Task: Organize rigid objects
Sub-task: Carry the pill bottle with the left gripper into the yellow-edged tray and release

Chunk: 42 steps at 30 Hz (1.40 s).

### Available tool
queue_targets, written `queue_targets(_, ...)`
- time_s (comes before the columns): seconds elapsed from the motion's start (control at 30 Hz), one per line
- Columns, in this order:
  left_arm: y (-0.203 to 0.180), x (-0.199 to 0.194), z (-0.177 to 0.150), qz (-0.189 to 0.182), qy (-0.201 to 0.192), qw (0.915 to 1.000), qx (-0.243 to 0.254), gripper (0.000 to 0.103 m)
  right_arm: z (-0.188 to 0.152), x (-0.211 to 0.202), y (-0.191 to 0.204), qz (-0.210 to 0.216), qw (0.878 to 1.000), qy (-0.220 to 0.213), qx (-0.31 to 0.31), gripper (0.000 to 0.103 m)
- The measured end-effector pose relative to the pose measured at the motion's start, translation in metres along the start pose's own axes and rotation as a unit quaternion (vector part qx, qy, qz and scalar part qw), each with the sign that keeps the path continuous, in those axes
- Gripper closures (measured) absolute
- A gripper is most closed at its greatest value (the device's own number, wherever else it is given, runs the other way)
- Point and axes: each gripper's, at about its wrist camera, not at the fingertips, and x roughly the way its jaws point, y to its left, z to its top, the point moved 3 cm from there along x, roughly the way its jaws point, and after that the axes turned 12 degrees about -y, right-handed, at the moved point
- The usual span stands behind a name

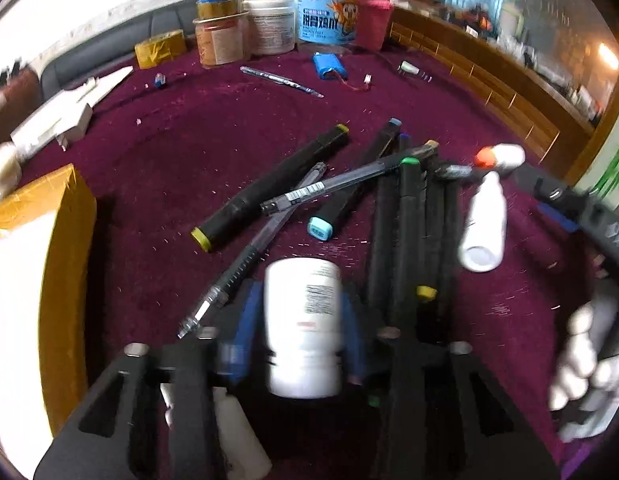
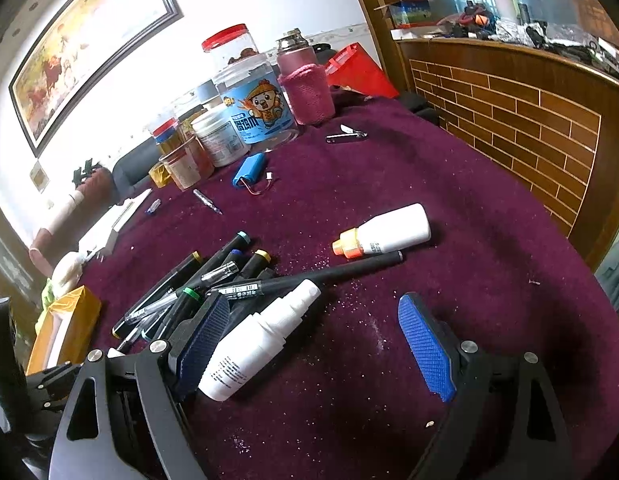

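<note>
Left wrist: left gripper clamps blurred white bottle, near marker pile. Right gripper fingers apart; spray bottle touches its left pad, just right of pile.

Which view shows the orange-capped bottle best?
The right wrist view: the orange-capped bottle lies whole and sharp on the purple cloth. The left wrist view shows it small, blurred, near the edge.

Bare cloth runs along the surface right edge; markers, a spray bottle and far-edge jars block the rest.
</note>
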Motion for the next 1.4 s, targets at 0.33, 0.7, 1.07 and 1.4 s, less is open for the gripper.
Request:
queue_targets(0.33,0.027,-0.073,-0.001,-0.082,-0.066,0.9892,-0.102,0.073,-0.002,0.003,-0.004,-0.010,1.000,0.010,0.015,0.020)
queue_targets(0.7,0.062,-0.123,-0.024,-0.082,-0.092,0.9821,-0.143,0.073,0.005,-0.043,0.032,-0.068,0.992,-0.052,-0.089,0.020)
queue_targets(1.07,0.096,-0.147,-0.035,-0.101,-0.132,0.9660,-0.198,0.073,-0.033,-0.059,0.184,0.129,0.972,0.053,-0.189,0.009)
queue_targets(1.4,0.149,-0.167,-0.055,-0.054,-0.149,0.9594,-0.233,0.073,-0.108,0.007,0.228,0.108,0.946,0.206,-0.226,0.050)
